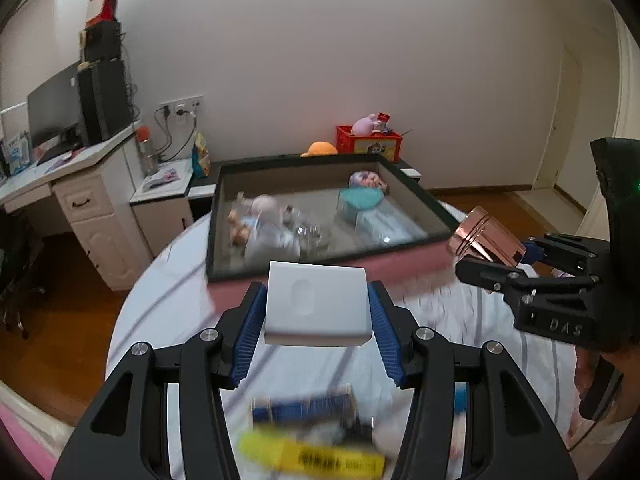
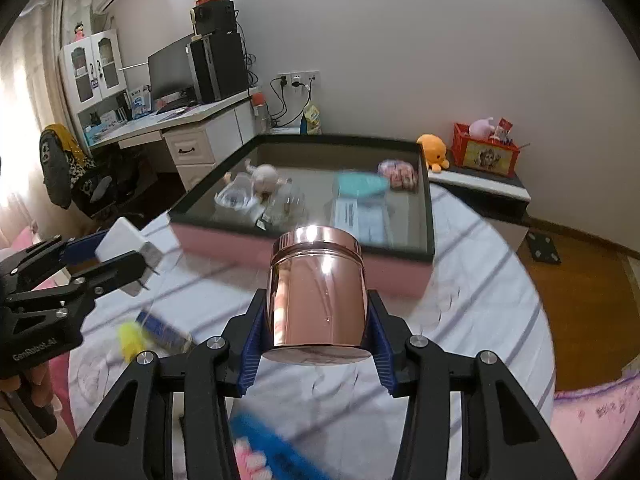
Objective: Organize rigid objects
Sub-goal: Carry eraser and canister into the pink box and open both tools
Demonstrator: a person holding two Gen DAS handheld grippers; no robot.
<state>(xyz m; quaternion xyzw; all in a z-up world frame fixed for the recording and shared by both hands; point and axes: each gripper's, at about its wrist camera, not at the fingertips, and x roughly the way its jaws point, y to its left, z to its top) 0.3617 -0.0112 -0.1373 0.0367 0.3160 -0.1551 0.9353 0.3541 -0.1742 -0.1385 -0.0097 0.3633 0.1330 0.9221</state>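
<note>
My left gripper [image 1: 318, 312] is shut on a white plug adapter [image 1: 318, 304] and holds it above the table, short of the tray. It also shows in the right wrist view [image 2: 124, 240] at the left. My right gripper [image 2: 318, 320] is shut on a shiny copper tin [image 2: 318, 292], also held above the table. The tin shows in the left wrist view [image 1: 486, 240] at the right. A black-rimmed pink tray [image 1: 280, 272] ahead holds a teal lid [image 1: 360, 198], clear plastic items and small toys.
A round table with a striped white cloth [image 2: 460, 320] carries a blurred yellow and blue pack [image 1: 312, 432] near me. A desk with monitor [image 1: 56, 108] stands to the left. A red crate [image 1: 368, 142] and an orange plush [image 2: 434, 150] sit behind the tray.
</note>
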